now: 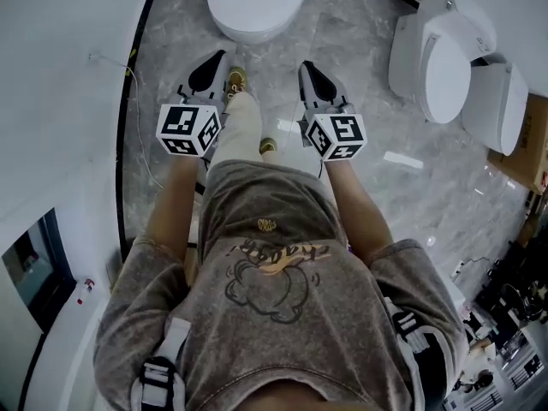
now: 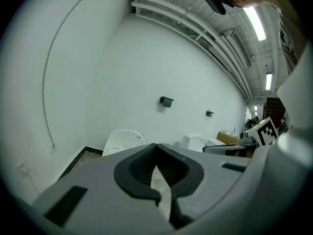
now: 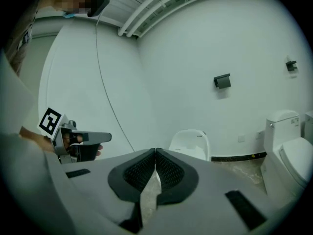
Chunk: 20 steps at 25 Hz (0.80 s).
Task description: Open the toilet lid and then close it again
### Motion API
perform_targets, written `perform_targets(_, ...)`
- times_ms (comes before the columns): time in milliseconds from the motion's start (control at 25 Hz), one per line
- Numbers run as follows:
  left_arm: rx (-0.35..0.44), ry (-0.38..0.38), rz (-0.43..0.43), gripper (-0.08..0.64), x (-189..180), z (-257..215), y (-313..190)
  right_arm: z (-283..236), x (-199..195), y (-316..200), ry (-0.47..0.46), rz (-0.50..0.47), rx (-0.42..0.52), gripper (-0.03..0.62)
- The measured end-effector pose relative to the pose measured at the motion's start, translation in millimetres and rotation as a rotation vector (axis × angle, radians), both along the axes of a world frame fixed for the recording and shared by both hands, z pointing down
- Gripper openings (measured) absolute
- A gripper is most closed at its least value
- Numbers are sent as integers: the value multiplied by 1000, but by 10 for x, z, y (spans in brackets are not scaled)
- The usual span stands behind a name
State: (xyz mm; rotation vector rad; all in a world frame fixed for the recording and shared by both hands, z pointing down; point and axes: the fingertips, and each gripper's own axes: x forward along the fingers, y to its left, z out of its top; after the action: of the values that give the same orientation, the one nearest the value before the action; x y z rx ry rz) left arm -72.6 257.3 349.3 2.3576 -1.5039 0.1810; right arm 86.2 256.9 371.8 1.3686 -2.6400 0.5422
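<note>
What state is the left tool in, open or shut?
Shut: the left tool has its jaws touching at the tips, nothing between them.

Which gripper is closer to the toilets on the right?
Right. The right gripper sits left of the toilets, apart; the left gripper is farther left, past the person's leg.
</note>
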Motion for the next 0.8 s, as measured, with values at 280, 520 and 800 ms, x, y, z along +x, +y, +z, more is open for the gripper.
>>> perform_targets(280,-34,-43,11,9,-113,857,-974,922,-232,-843,15,-17,-45,28)
perform_targets(520,-112,-37,8,9,-187,1903,-1362,1983,-447,-1259,48,-32,-114,28)
perform_targets(800,-180,-37,11,9,-259,3272,-1693,3337,-629,-1587,83,-38,-195,28)
